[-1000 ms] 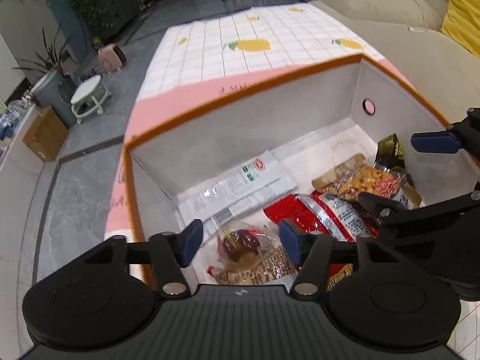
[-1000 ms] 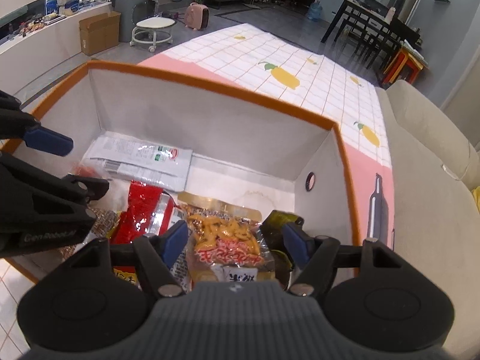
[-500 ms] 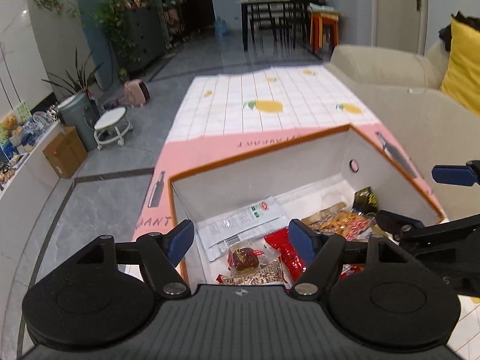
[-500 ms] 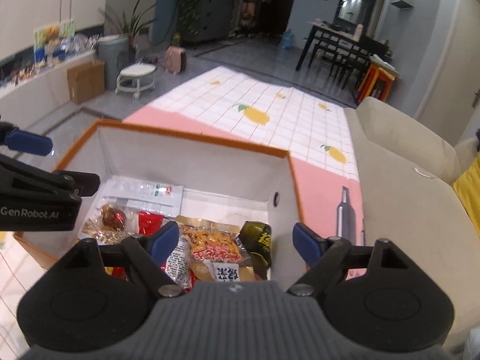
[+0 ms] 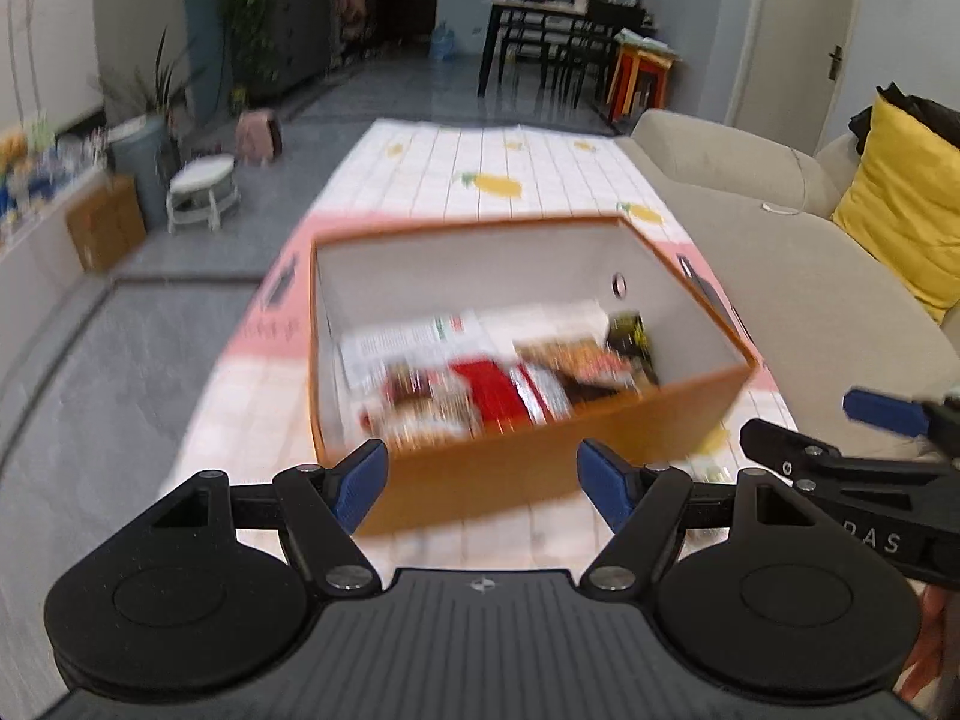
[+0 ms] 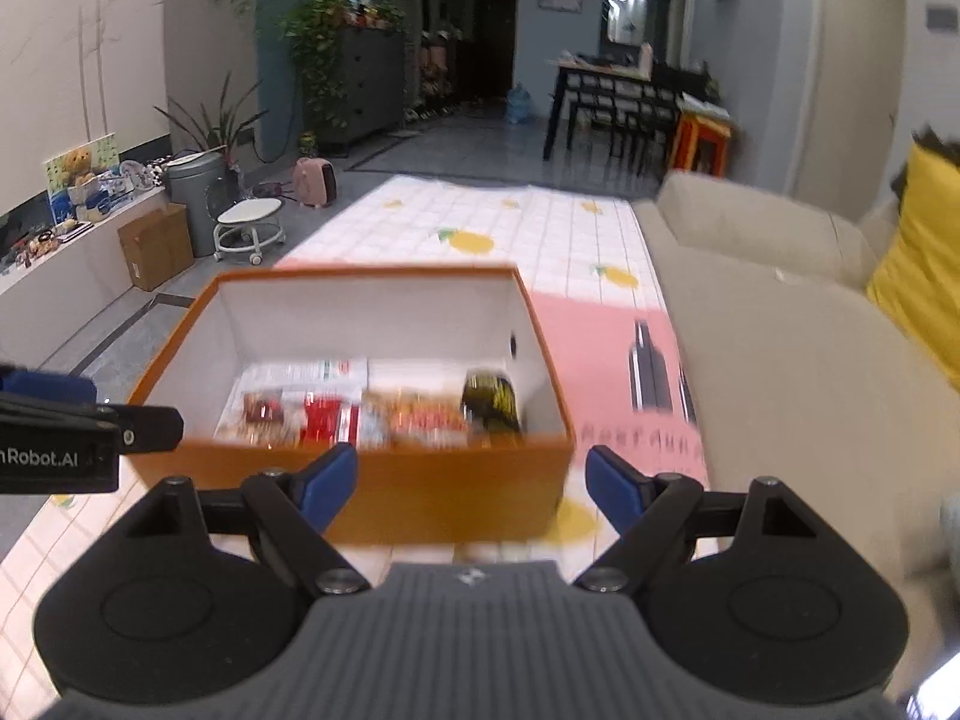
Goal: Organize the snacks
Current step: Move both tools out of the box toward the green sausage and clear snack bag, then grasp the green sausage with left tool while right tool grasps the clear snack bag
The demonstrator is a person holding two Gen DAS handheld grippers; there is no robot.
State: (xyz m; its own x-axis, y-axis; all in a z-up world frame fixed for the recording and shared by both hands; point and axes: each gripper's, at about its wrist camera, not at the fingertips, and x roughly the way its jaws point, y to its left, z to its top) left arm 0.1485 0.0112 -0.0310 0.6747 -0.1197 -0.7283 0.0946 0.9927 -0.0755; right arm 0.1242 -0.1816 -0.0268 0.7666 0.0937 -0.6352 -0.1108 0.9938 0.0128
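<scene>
A: Orange cardboard box (image 5: 540, 456), white inside, sits on the desk (image 5: 420, 192) under a checked cloth with lemon prints. Left wrist view first: what of the left gripper (image 5: 483, 480)?

B: Jaws wide apart, nothing between them; it hangs just short of the box's near wall. The snacks (image 5: 498, 384) lie in a blurred row on the box floor: a white packet (image 5: 408, 342) at the back left, a red packet (image 5: 489, 387) mid-row, a dark packet (image 5: 627, 330) at the right end. The right gripper (image 5: 882, 414) shows at the right edge, beside the box.

A: And the right wrist view?

B: The right gripper (image 6: 471, 480) likewise stands with jaws spread wide, holding nothing, in front of the box (image 6: 456, 498). The snacks (image 6: 372, 408) fill the near part of the floor, the dark packet (image 6: 492, 399) rightmost. The left gripper (image 6: 54, 420) enters from the left edge. A beige sofa (image 6: 780, 324) runs along the desk's right side, with a yellow cushion (image 6: 924, 252) on it.
</scene>
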